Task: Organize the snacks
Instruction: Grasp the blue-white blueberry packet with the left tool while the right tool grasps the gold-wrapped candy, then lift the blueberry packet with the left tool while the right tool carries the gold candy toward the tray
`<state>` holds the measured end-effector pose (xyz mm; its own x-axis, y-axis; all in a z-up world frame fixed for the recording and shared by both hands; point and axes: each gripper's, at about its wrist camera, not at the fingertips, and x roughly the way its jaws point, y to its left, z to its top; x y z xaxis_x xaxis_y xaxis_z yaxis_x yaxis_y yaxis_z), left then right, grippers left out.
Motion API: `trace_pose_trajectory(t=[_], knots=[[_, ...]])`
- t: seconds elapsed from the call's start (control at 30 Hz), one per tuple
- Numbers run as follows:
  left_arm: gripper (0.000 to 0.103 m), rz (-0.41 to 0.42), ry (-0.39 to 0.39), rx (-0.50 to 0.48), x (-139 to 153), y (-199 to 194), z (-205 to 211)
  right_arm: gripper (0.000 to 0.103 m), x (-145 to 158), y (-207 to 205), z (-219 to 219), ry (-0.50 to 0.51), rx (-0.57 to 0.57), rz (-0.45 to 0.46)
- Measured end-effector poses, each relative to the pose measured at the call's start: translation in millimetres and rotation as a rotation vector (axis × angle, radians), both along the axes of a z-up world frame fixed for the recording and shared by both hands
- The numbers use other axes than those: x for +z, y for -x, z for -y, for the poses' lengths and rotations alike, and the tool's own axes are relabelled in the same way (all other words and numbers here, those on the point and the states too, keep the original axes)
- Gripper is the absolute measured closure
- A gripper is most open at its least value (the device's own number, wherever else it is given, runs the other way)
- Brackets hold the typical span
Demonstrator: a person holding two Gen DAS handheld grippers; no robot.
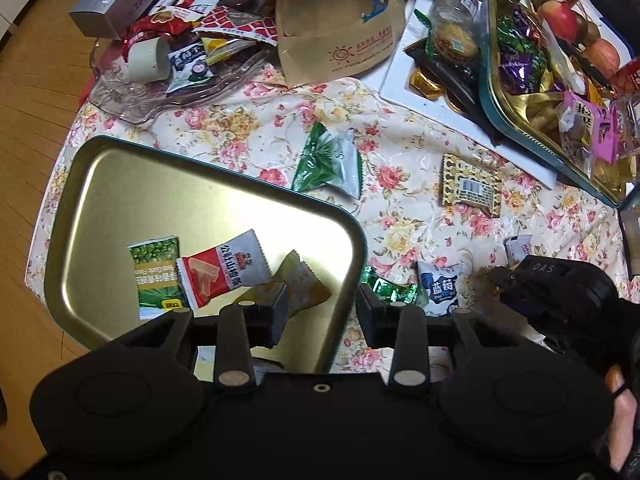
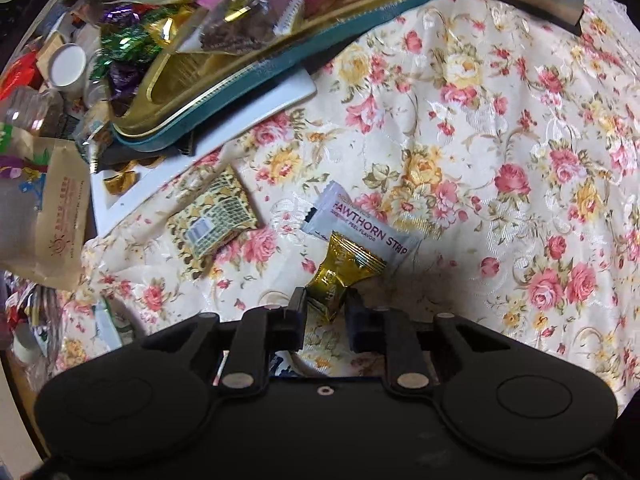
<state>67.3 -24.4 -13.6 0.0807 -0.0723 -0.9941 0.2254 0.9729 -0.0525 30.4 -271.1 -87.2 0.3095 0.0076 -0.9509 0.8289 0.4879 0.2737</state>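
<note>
My left gripper (image 1: 322,312) is open and empty above the right rim of a gold metal tray (image 1: 120,184). The tray holds a green pea packet (image 1: 158,276), a red-and-white hawthorn packet (image 1: 224,270) and a tan wrapper (image 1: 300,284). My right gripper (image 2: 326,314) is shut on a gold candy wrapper (image 2: 342,276), just above the floral cloth. A white hawthorn strip packet (image 2: 360,226) lies just beyond it. The right gripper also shows in the left wrist view (image 1: 560,288).
Loose on the cloth lie a green-and-silver sachet (image 1: 330,160), a gold patterned packet (image 1: 472,184), a blue-and-white packet (image 1: 440,286) and a green candy (image 1: 394,290). A teal tin of sweets (image 1: 520,80), a paper bag (image 1: 340,20) and a glass dish (image 1: 168,80) crowd the back.
</note>
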Motion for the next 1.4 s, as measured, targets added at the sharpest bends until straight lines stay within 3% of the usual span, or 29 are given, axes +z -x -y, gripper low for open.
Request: trace_pose_trajectory(t=[0.13, 0.33, 0.57, 0.8, 1.4], knots=[[0.056, -0.015, 0.009, -0.025, -7.5, 3.4, 10.8, 0.082, 14.6, 3.4, 2.7, -0.033, 0.021, 0.034], [0.056, -0.046, -0.007, -0.051, -28.4, 9.8, 31.7, 0.082, 33.1, 9.2, 5.1, 0.045, 0.036, 0.014], [0.056, -0.029, -0.005, -0.076, -40.3, 16.7, 55.7, 0.082, 48.8, 22.3, 17.6, 0.031, 0.033, 0.053], [0.056, 0.010, -0.010, -0.108, -48.8, 22.7, 75.8, 0.082, 51.1, 36.8, 31.3, 0.028, 0.011, 0.064], [0.055, -0.006, -0.059, -0.145, -77.5, 32.8, 105.7, 0.082, 62.7, 61.1, 45.9, 0.023, 0.007, 0.103]])
